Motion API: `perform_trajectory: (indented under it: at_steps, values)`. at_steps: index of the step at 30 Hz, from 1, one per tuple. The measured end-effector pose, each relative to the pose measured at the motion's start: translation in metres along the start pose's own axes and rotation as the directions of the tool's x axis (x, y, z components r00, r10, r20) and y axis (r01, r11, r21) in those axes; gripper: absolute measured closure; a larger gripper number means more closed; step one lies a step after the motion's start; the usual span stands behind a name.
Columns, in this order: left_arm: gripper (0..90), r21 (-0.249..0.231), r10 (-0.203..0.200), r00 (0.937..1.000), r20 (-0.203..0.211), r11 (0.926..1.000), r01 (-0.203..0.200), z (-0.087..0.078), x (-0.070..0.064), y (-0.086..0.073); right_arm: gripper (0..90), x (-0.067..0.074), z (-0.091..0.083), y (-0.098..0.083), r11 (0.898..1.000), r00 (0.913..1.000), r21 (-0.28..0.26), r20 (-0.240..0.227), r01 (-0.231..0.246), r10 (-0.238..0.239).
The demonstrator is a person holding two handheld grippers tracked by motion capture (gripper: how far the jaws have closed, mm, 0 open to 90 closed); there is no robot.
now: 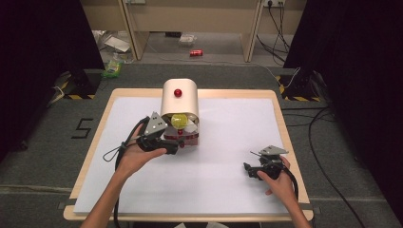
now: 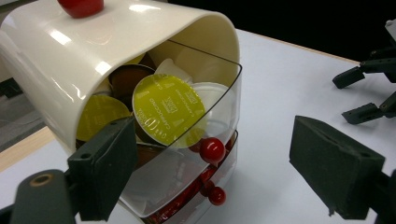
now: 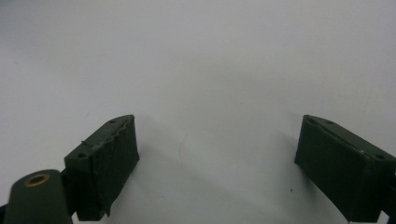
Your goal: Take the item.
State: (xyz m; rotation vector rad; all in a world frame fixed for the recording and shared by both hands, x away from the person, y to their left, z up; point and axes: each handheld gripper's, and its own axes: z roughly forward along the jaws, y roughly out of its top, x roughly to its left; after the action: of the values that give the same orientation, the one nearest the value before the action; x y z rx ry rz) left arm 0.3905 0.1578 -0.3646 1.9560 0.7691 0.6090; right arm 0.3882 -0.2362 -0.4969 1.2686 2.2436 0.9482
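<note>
A cream, round-topped capsule box (image 1: pixel 179 102) with a red knob (image 1: pixel 177 92) on top stands at the back middle of the white sheet. Its clear front compartment (image 2: pixel 219 112) shows several coffee capsules, a yellow-green one (image 2: pixel 168 109) foremost. Two red knobs (image 2: pixel 212 150) sit on the clear fronts. My left gripper (image 1: pixel 175 142) is right in front of the box, jaws open, and the upper red knob lies between them untouched. My right gripper (image 1: pixel 250 164) rests on the sheet at the right, open with nothing between its fingers (image 3: pixel 107 158).
The white sheet (image 1: pixel 223 142) covers a wood-edged table (image 1: pixel 92 142). Beyond the far edge are wooden furniture legs, a red can (image 1: pixel 196 52) on the floor and cables at the right. Black curtains flank both sides.
</note>
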Motion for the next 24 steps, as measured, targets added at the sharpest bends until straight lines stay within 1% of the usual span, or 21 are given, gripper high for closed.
perform_trajectory:
  at_steps: [2, 4, 6, 9, 11, 12, 15, 18, 24]
  values:
    - [15.2, 0.010, 0.000, 1.0000, -0.002, 0.9999, 0.000, 0.003, 0.001, -0.001, 13.2, 0.000, 0.000, 0.000, 1.000, 1.0000, 0.000, 0.001, 0.000, 0.000]
    - [15.2, 0.021, 0.002, 1.0000, 0.007, 0.9998, -0.003, 0.006, 0.000, -0.003, 13.2, 0.000, 0.000, 0.000, 1.000, 1.0000, 0.000, 0.000, 0.000, 0.000]
    - [14.8, 0.017, 0.011, 0.9999, -0.005, 0.9998, -0.011, 0.007, -0.001, -0.004, 13.2, 0.000, 0.000, 0.000, 1.000, 1.0000, 0.000, 0.000, 0.000, 0.000]
    - [14.7, 0.018, 0.006, 1.0000, -0.004, 0.9998, -0.006, 0.007, -0.002, -0.004, 13.2, 0.000, 0.000, 0.000, 1.000, 1.0000, 0.000, 0.001, 0.001, -0.001]
    - [14.2, 0.022, 0.005, 1.0000, 0.002, 0.9997, -0.006, 0.006, -0.002, -0.004, 13.2, 0.000, 0.000, 0.000, 1.000, 1.0000, 0.001, 0.001, -0.002, 0.002]
    - [14.2, 0.021, -0.001, 1.0000, 0.005, 0.9998, 0.001, 0.006, -0.002, -0.003, 13.2, 0.000, 0.000, 0.000, 1.000, 1.0000, 0.001, 0.001, -0.002, 0.002]
    - [14.2, 0.015, -0.005, 1.0000, 0.001, 0.9999, 0.005, 0.004, -0.003, -0.004, 13.2, 0.000, 0.000, 0.000, 1.000, 1.0000, 0.001, 0.001, -0.002, 0.002]
    - [14.2, 0.018, -0.001, 1.0000, -0.003, 0.9998, 0.001, 0.001, -0.005, -0.004, 13.2, 0.000, 0.000, 0.000, 1.000, 1.0000, 0.000, 0.001, 0.001, -0.001]
    - [14.2, 0.031, -0.007, 0.9999, 0.010, 0.9995, 0.007, -0.005, -0.012, -0.006, 13.2, 0.000, 0.000, 0.000, 1.000, 1.0000, 0.000, 0.001, -0.001, 0.001]
